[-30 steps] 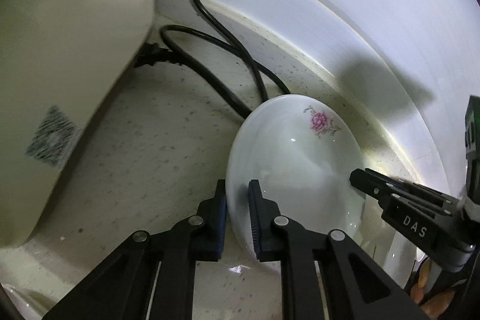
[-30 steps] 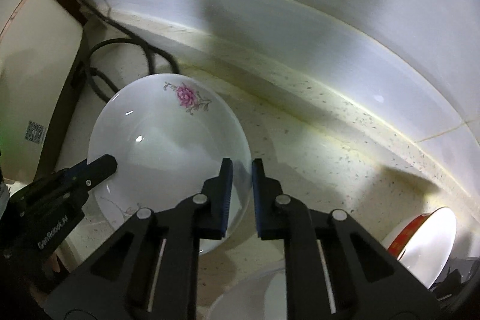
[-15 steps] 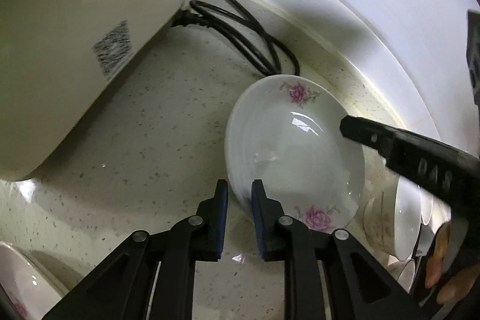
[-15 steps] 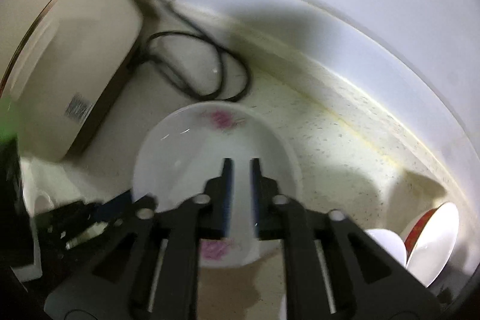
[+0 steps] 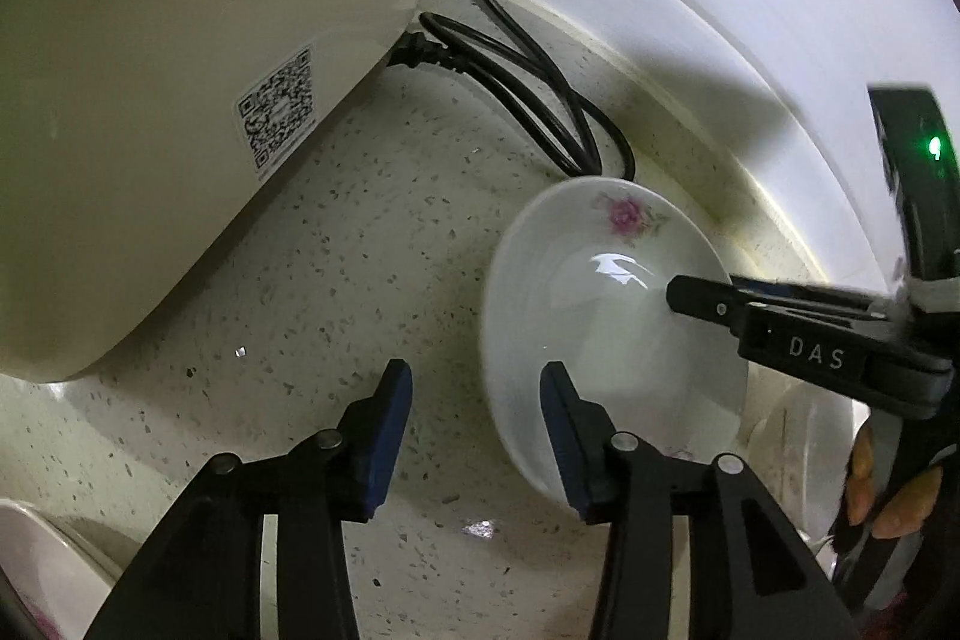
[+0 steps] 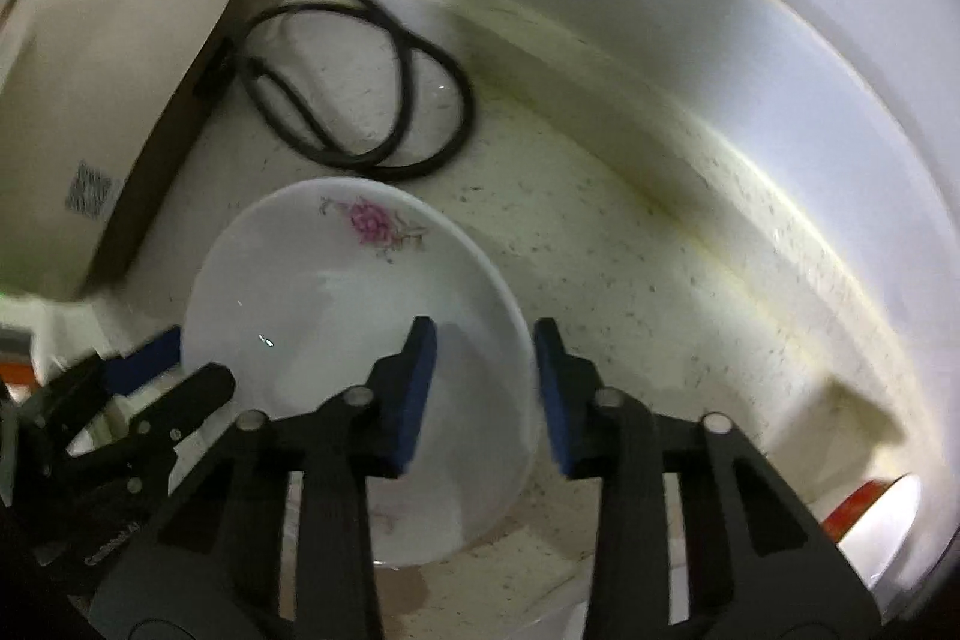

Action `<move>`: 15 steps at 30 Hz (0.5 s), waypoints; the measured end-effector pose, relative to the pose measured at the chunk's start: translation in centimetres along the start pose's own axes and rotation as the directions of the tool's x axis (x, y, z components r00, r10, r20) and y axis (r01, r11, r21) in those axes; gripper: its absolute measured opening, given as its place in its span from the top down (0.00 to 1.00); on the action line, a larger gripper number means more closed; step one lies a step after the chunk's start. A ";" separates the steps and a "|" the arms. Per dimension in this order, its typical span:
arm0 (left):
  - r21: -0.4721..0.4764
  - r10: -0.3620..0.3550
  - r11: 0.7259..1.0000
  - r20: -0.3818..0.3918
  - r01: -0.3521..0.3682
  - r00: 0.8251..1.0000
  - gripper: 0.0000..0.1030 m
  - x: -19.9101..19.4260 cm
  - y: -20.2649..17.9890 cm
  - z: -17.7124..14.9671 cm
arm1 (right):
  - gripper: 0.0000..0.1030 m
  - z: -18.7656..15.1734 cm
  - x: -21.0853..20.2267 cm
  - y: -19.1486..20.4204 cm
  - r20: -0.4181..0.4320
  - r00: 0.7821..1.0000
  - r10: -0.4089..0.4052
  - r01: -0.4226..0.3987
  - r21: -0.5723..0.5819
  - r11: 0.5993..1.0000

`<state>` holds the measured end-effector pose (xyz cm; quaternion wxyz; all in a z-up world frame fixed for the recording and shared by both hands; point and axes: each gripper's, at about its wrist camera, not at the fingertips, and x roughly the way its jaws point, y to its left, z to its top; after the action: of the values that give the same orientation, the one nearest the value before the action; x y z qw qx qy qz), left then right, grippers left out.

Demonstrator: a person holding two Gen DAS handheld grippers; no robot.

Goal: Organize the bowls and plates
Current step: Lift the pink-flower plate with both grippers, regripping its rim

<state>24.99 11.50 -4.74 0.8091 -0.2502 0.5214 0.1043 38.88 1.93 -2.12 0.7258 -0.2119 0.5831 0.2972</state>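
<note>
The floral plate [image 5: 606,316] lies on the speckled tabletop [image 5: 336,280]. The left claw [image 5: 477,421], just opening, straddles the plate's near rim without pressing it. The right claw [image 5: 696,295] reaches over the plate. A black cable [image 5: 540,100] coils behind the plate.

Home kitchen: speckled countertop [image 5: 372,244], floral plate [image 5: 600,316].

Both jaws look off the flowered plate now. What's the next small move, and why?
Probably lift both grippers clear. The white pink-flowered plate lies flat on the speckled countertop. The left gripper, whose jaws have just been opening, straddles its near rim without pressing. The right gripper, whose jaws have just been closing, also stands apart around the rim.
</note>
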 end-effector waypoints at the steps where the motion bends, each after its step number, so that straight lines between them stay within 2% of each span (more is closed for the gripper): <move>1: 0.013 0.004 1.000 -0.001 -0.004 1.000 0.55 0.4 -0.6 -0.1 | 0.75 -0.1 -0.1 0.6 0.004 1.000 -0.005 0.005 -0.024 1.000; 4: 0.058 0.019 0.998 -0.006 -0.019 1.000 0.56 -0.7 -0.6 -0.7 | 0.83 -1.4 -0.8 2.4 0.001 1.000 -0.019 0.019 -0.084 0.996; 7: 0.105 0.041 0.994 -0.009 -0.040 0.999 0.59 -0.4 -1.3 -1.6 | 0.83 -3.2 -1.2 4.6 0.010 0.994 -0.105 0.105 -0.174 0.979; 10: 0.125 0.045 0.991 -0.006 -0.044 0.999 0.59 -0.8 -0.6 -2.3 | 0.83 -5.3 -1.4 5.7 0.015 0.994 -0.108 0.109 -0.163 0.981; 15: 0.084 0.032 0.996 -0.028 -0.030 0.999 0.59 -0.7 0.4 -2.3 | 0.83 -9.6 -1.9 7.2 0.020 0.991 -0.130 0.132 -0.136 0.982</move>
<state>22.66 10.69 -4.98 0.8094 -0.2097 0.5409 0.0914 26.84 0.55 -2.26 0.7307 -0.2973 0.5422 0.2892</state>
